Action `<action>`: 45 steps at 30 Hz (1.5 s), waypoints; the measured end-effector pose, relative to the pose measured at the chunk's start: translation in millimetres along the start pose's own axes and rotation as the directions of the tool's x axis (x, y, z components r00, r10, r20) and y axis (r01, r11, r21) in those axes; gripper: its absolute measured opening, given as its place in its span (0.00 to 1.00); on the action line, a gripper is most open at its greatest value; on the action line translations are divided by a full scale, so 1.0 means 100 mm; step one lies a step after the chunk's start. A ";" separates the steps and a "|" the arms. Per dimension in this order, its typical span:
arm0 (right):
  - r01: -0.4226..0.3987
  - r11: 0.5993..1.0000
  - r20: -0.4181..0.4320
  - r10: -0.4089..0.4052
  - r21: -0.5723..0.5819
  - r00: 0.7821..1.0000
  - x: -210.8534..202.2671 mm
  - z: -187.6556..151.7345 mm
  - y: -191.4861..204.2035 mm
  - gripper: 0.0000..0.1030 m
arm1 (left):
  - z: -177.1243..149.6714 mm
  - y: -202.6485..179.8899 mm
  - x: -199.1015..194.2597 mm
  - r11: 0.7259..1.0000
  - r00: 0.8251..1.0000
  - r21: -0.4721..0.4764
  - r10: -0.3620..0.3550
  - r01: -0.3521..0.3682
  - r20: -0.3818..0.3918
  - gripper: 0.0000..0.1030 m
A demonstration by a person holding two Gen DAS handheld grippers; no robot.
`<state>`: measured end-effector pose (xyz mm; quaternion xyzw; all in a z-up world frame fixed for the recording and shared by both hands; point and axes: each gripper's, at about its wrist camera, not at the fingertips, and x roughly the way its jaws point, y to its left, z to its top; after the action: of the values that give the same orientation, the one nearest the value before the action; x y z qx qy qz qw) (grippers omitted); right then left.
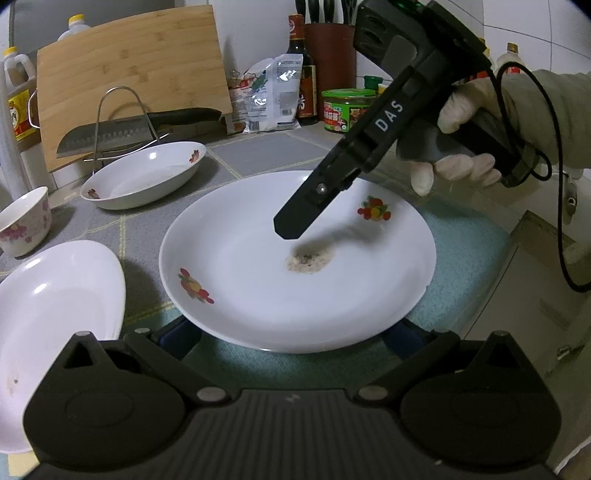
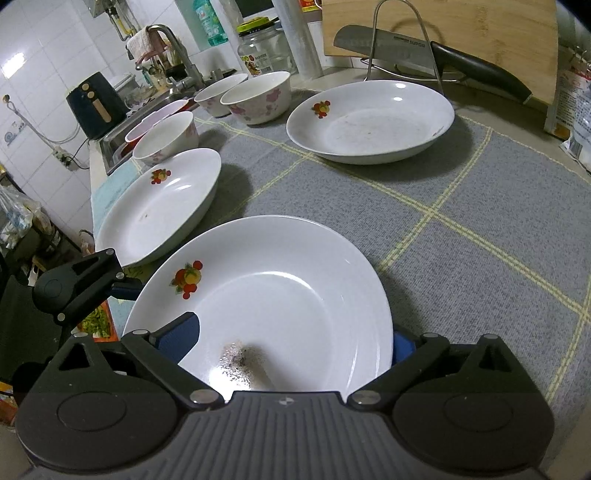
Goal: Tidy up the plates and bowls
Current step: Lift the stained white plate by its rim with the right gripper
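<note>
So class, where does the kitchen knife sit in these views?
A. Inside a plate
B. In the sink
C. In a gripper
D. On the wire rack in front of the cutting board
D: the kitchen knife lies across the wire rack, against the bamboo cutting board.

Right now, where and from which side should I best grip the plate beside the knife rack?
Probably its near rim, coming from the open mat side. The plate lies flat and its rim flares upward, so one finger can slip under; the rack and knife crowd the far edge.
</note>
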<state>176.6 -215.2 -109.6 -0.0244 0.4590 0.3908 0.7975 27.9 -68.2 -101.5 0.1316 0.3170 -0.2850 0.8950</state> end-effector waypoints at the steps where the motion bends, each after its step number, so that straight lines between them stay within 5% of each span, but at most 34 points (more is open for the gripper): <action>1: -0.002 1.000 0.000 0.002 0.004 1.000 0.00 0.00 0.00 0.99 | 0.00 0.00 0.00 1.000 1.000 0.001 0.000 0.000 -0.002 1.00; 26: 0.012 1.000 0.043 -0.011 -0.021 0.999 -0.26 0.01 -0.01 0.99 | 0.21 -0.05 0.02 1.000 0.999 0.022 -0.005 0.006 -0.046 0.99; 45: 0.111 0.993 0.127 -0.115 0.043 0.985 -0.71 0.01 -0.69 0.99 | 0.79 -0.15 0.62 0.993 0.997 0.092 -0.076 0.077 -0.017 0.99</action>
<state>202.5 -304.9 -77.6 -0.0106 0.4113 0.3373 0.8467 97.1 -139.8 -82.0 0.1626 0.3144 -0.3326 0.8741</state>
